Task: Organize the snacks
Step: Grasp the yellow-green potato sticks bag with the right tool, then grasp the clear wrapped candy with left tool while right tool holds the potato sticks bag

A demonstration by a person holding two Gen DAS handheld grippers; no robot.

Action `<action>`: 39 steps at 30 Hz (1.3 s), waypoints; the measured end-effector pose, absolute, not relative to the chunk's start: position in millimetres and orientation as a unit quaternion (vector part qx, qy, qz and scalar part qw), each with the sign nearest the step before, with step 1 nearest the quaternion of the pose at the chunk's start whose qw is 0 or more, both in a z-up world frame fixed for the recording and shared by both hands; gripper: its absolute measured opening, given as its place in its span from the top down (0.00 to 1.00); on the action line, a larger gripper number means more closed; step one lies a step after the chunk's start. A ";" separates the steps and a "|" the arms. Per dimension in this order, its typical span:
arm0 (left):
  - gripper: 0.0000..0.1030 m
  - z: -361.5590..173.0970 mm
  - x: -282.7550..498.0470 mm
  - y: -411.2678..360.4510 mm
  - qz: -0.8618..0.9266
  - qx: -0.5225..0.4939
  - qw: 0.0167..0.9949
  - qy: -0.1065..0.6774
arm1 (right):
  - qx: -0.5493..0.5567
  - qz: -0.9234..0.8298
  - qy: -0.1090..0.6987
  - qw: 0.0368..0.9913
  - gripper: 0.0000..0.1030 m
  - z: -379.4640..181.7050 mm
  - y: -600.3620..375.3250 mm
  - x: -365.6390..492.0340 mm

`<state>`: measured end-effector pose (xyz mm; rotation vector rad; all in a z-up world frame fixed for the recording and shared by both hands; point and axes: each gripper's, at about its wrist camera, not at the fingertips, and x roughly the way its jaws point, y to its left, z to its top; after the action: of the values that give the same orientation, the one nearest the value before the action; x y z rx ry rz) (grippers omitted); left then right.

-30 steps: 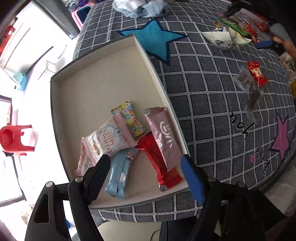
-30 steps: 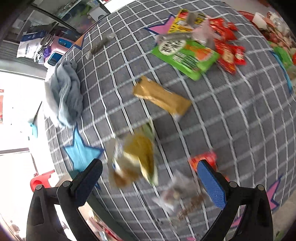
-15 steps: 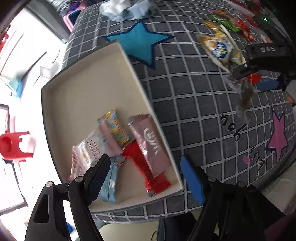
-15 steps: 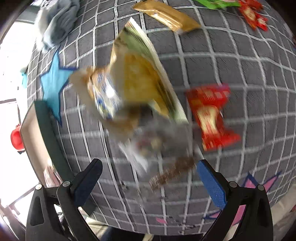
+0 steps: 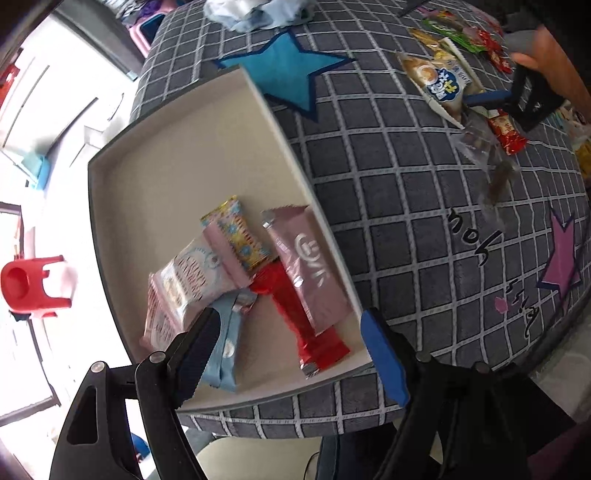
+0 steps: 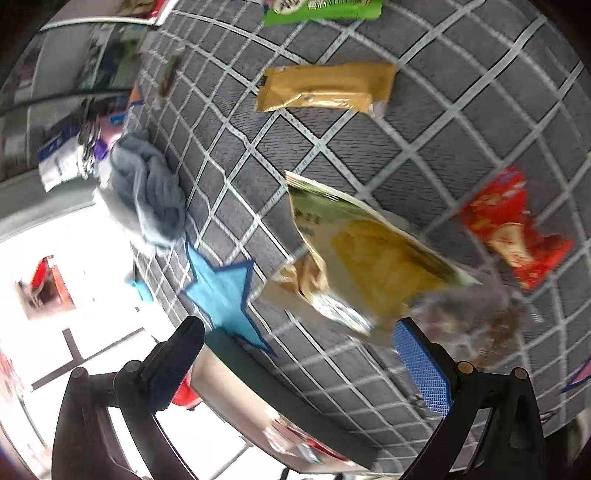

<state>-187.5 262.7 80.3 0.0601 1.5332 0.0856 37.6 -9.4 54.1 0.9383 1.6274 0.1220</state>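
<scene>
In the left wrist view, the left gripper point(image 5: 291, 354) is held above the near end of a shallow cream tray point(image 5: 155, 155), its jaws standing well apart with nothing between them. Several wrapped snacks are gathered in the tray's near corner: a pink bar point(image 5: 306, 273) along the right wall, a red bar point(image 5: 299, 317) partly beneath it, a pale blue packet point(image 5: 229, 350), a pink-and-white biscuit pack point(image 5: 184, 284) and a small yellow patterned wrapper point(image 5: 236, 232). The tray is set on a grey checked cloth point(image 5: 406, 184) beside a blue star patch point(image 5: 284, 74). Far right, the right gripper is seen over loose snacks, where a white chip bag point(image 5: 439, 85), a red sweet point(image 5: 506, 129) and a clear packet point(image 5: 487, 155) are lying.

In the right wrist view, the right gripper point(image 6: 299, 354) is angled down at the chip bag point(image 6: 369, 258), which is lying ahead of the fingertips, not yet between them. The jaws are spread wide and empty. A gold bar point(image 6: 325, 88), a green packet point(image 6: 325, 7) and the red sweet point(image 6: 509, 229) are also left on the cloth, well apart from the tray. The picture is smeared, so exact contact cannot be judged.

Trouble could be caused by the clear packet just beside the blue fingertip point(image 6: 421, 354): it might be pinched together with the bag. If only a loose corner of the puffy bag is caught, it may slip free on the way to the tray.
</scene>
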 end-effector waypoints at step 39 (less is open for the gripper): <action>0.21 72.8 -192.3 269.7 0.033 0.036 0.713 0.700 | 0.300 0.050 0.702 0.644 0.30 54.8 -60.1 77.6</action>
<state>-192.3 269.7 72.8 0.0805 1.5514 0.0731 77.6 -60.1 54.8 0.6826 1.5975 0.1136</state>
